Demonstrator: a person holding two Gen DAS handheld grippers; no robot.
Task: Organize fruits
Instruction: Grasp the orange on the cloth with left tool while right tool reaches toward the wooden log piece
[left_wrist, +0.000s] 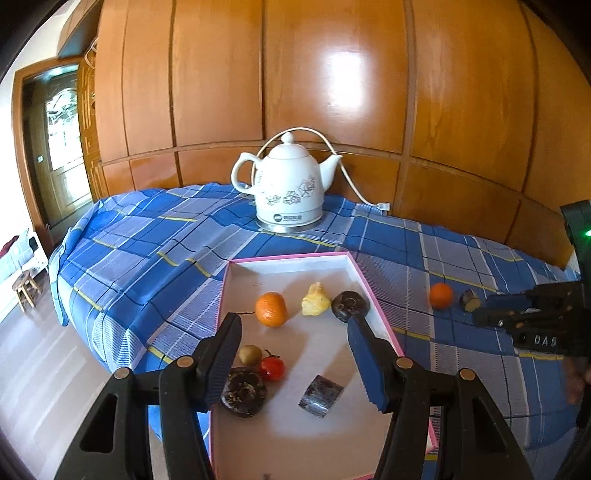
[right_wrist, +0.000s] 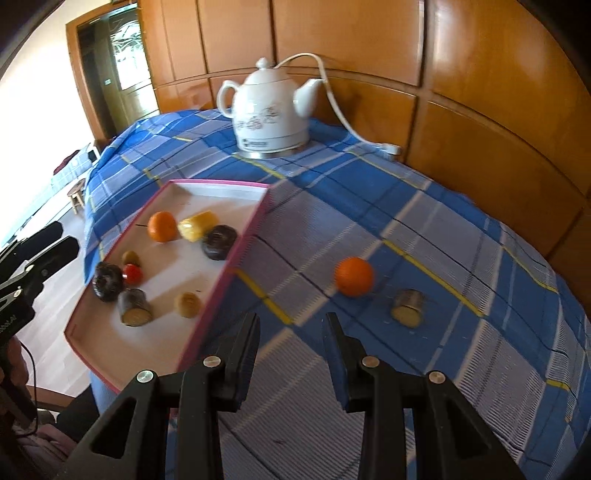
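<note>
Wood-panelled wall (left_wrist: 332, 92) behind your blue plaid tablecloth (right_wrist: 424, 229); a white kettle (left_wrist: 286, 188) at the back. In the pink-rimmed tray (left_wrist: 288, 258) lie fruits; one orange (right_wrist: 354, 276) waits outside. Your left gripper (left_wrist: 293, 332) and right gripper (right_wrist: 291, 325) gape empty.

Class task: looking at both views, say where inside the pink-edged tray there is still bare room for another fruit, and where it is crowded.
Free: the tray floor along the far wall, behind the orange, and the near end, in front of the dark cut piece. Crowded: the left side, where kiwi, tomato and chocolate doughnut cluster.
</note>
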